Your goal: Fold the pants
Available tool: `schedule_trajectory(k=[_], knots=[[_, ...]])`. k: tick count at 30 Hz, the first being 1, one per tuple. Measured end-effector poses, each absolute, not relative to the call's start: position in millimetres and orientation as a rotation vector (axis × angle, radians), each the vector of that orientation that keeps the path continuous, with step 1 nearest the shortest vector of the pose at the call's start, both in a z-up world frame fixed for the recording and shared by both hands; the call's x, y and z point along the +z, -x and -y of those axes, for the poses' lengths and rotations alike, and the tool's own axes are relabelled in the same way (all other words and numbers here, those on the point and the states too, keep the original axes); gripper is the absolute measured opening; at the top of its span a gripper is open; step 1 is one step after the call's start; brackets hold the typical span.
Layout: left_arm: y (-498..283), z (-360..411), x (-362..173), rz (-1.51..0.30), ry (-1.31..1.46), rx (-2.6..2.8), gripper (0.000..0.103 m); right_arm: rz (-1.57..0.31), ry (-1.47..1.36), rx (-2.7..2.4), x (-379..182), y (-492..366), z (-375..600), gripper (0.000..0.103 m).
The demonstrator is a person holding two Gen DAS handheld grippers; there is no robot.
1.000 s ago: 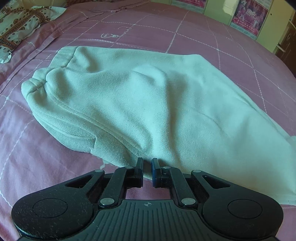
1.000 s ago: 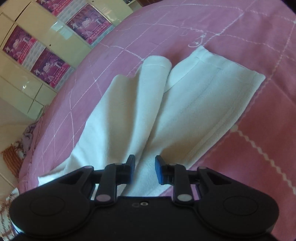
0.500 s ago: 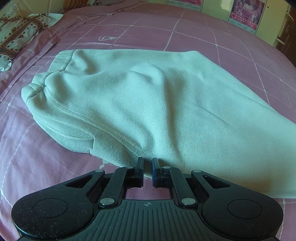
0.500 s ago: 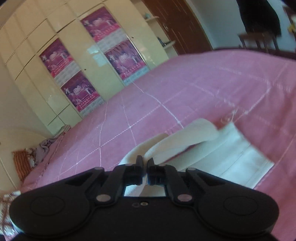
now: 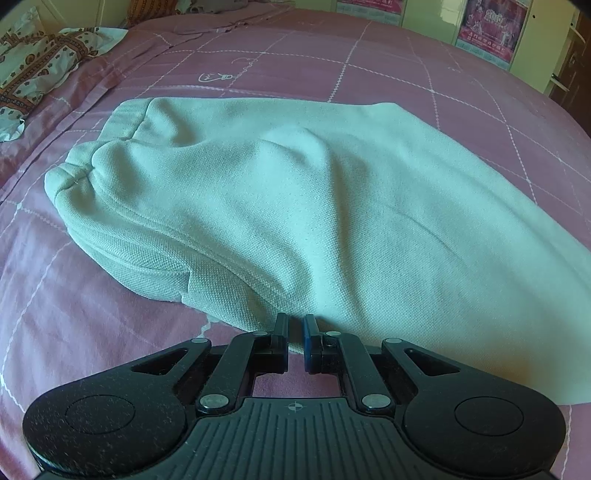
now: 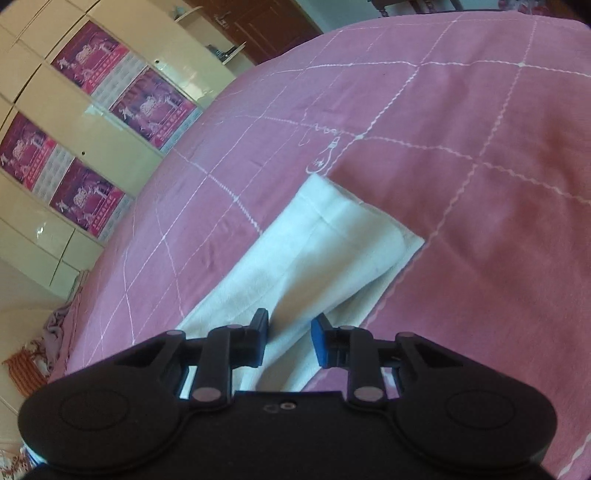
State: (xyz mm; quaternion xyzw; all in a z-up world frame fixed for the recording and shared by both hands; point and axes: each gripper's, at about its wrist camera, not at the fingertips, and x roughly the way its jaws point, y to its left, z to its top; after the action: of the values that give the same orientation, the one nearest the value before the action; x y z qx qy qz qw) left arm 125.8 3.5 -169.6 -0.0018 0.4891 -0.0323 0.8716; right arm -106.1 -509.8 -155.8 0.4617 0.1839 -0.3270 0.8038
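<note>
Pale mint-white pants [image 5: 295, 206] lie on a pink bedspread [image 5: 92, 332], folded lengthwise with the waistband [image 5: 110, 147] at the far left. My left gripper [image 5: 295, 332] sits at the near edge of the pants, jaws nearly closed with a thin gap and nothing visibly between them. In the right wrist view the leg end of the pants [image 6: 332, 240] lies flat, one leg on the other. My right gripper [image 6: 290, 332] is open and empty, just above the near part of the legs.
A patterned cloth [image 5: 37, 62] lies at the bed's far left. Cream wardrobe doors with purple posters [image 6: 85, 140] stand beyond the bed. A brown door [image 6: 258, 18] is at the far end. Pink bedspread [image 6: 461, 147] surrounds the pants.
My right gripper, shut on the legs half a second ago, has opened and let them drop flat. The left gripper has stayed at the pants' near edge.
</note>
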Motion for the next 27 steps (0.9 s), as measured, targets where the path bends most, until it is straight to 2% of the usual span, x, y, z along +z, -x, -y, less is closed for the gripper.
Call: schedule_trajectory(k=[3, 5, 8, 12, 14, 20, 24, 25, 27], knots=[[-126, -3, -169, -1.023, 0.001, -0.065, 0.008, -0.411, -1.012, -0.724, -168, 104, 522, 0.018], [-125, -2, -169, -1.021, -0.006, -0.064, 0.008, -0.431, -0.988, -0.727, -172, 103, 519, 0.005], [-125, -1, -169, -1.017, -0.015, -0.062, 0.008, -0.407, -0.872, -0.674, -142, 81, 511, 0.005], [-124, -1, -168, -1.014, -0.012, -0.058, 0.008, -0.143, -0.737, -0.557, -53, 58, 500, 0.004], [-124, -2, -168, -1.012, -0.010, -0.056, 0.008, -0.090, -0.671, -0.577, -39, 59, 500, 0.004], [-119, 5, -169, -0.993, -0.065, -0.058, 0.008, -0.418, -0.771, -0.806, -147, 84, 528, 0.004], [-120, 5, -169, -0.993, -0.067, -0.056, 0.008, -0.463, -0.818, -0.812, -170, 95, 522, 0.007], [-120, 5, -169, -0.993, -0.066, -0.056, 0.008, -0.449, -0.837, -0.806, -169, 98, 524, 0.016], [-120, 5, -169, -0.991, -0.068, -0.057, 0.008, -0.410, -0.917, -0.754, -167, 105, 526, 0.019]])
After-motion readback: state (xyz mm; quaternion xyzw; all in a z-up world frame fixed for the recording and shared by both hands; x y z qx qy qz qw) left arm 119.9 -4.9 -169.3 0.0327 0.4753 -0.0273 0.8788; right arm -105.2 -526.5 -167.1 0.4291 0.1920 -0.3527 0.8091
